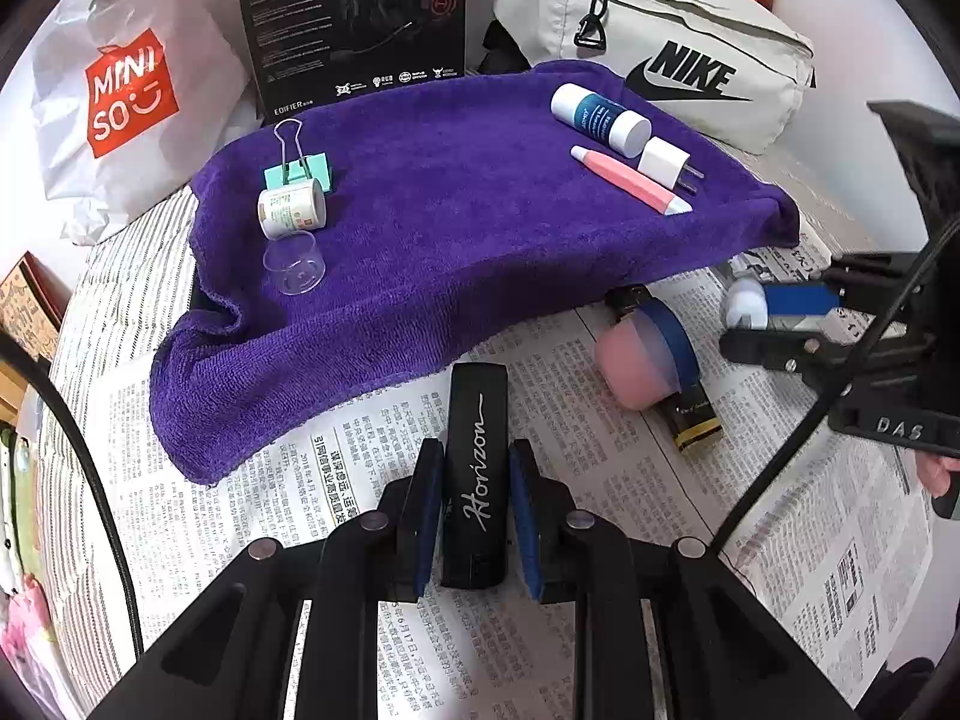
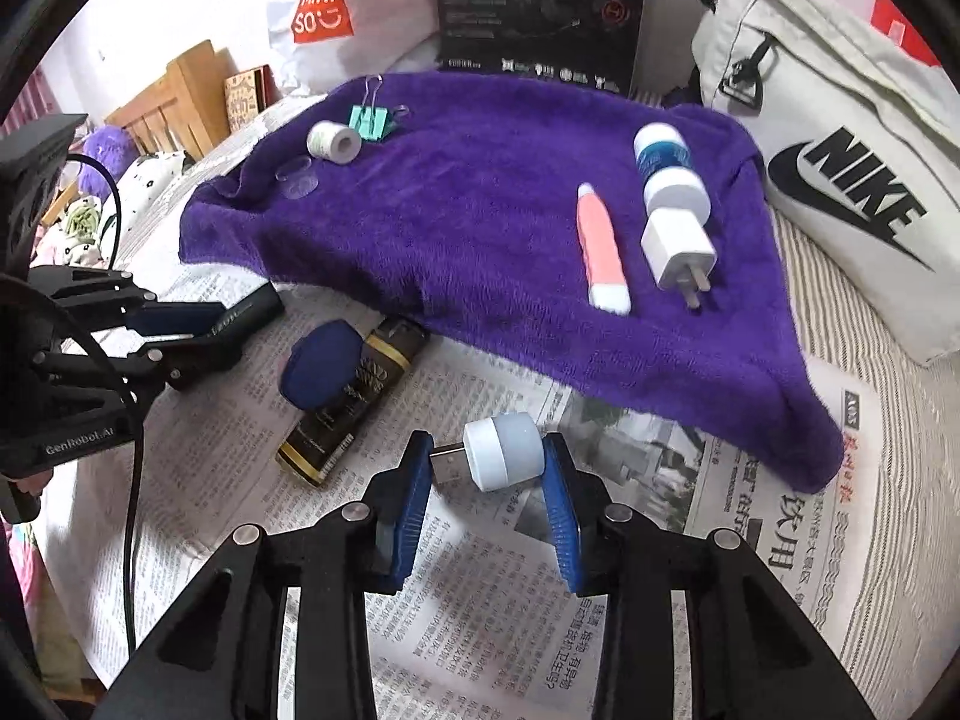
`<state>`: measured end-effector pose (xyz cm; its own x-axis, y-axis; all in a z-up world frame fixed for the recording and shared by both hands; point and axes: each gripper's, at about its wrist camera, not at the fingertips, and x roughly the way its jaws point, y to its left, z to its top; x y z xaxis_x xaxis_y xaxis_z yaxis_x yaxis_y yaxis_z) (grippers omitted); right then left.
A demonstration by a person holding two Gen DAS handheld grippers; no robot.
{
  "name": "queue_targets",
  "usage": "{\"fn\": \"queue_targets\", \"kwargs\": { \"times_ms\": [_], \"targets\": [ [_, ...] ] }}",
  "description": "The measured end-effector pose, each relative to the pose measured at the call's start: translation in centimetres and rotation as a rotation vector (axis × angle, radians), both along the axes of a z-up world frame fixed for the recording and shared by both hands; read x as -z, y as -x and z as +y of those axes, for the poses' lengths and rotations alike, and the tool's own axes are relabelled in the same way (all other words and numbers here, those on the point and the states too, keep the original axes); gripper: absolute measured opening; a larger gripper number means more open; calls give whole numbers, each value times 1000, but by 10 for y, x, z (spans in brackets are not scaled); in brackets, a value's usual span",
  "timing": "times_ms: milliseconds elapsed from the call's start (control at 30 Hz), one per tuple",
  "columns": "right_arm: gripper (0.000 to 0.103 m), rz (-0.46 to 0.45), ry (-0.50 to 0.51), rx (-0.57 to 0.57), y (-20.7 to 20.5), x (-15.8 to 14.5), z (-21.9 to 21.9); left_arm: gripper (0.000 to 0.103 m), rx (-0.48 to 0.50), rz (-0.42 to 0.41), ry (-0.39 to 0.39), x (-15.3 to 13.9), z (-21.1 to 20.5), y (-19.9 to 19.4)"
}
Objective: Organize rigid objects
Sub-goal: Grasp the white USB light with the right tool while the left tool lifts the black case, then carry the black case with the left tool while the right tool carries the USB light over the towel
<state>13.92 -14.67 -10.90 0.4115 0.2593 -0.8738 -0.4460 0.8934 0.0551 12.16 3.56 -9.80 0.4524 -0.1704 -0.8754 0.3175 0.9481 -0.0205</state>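
Through the left wrist camera, my left tongs [image 1: 474,501] are clamped on a black bar [image 1: 477,468] lettered "Horizon", which stands lengthwise between the blue pads above a spread of newspaper [image 1: 600,480]. Ahead of the tongs lies a purple towel [image 1: 432,228]. On its far left sit a clear plastic cup [image 1: 295,264] lying empty on its side, a small white labelled bottle [image 1: 291,213] and a mint binder clip [image 1: 300,171]. On its far right lie a white-and-blue bottle [image 1: 600,117], a pink tube [image 1: 630,180] and a white plug adapter [image 1: 666,165]. To the right of the tongs, a pink jar with a blue lid [image 1: 645,354] rests against a dark bottle [image 1: 690,420] on the paper. Behind the towel I read "MINISO" on a white bag [image 1: 120,102], "EDIFIER" on a black box [image 1: 354,18] and "NIKE" on a pale pouch [image 1: 678,54].

Through the right wrist camera, my right tongs [image 2: 489,474] hold a small white USB light [image 2: 501,450] crosswise, its metal plug against the left pad and its dome against the right; the jaws have just been closing on it. It hangs over newspaper [image 2: 480,600] laid on a striped bedcover [image 2: 888,420], just short of the towel's [image 2: 480,210] near edge. To the left, the left tongs [image 2: 198,324] grip the black bar [image 2: 246,315]. A wooden bedframe [image 2: 174,102] stands far left.
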Motion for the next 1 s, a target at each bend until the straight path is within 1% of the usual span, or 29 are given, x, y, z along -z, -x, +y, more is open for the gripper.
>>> {"fn": "queue_targets", "kwargs": {
  "times_ms": [100,233,333,467,767,1000],
  "targets": [
    [37,-16,-1,6,1,1,1,22,-6,-5,13,0,0,-1],
    [37,7,-14,22,-1,-2,-2,21,-20,4,39,-1,4,-2],
    [37,10,-17,30,2,-7,-7,21,-41,2,33,-3,9,2],
    [37,13,-29,50,6,-11,-15,21,-61,13,67,-6,20,4],
    [37,23,-65,78,8,-18,-28,21,-70,7,51,-15,26,10],
    [37,21,-74,87,5,-26,-30,21,-75,-8,41,-23,27,12]
  ]
}}
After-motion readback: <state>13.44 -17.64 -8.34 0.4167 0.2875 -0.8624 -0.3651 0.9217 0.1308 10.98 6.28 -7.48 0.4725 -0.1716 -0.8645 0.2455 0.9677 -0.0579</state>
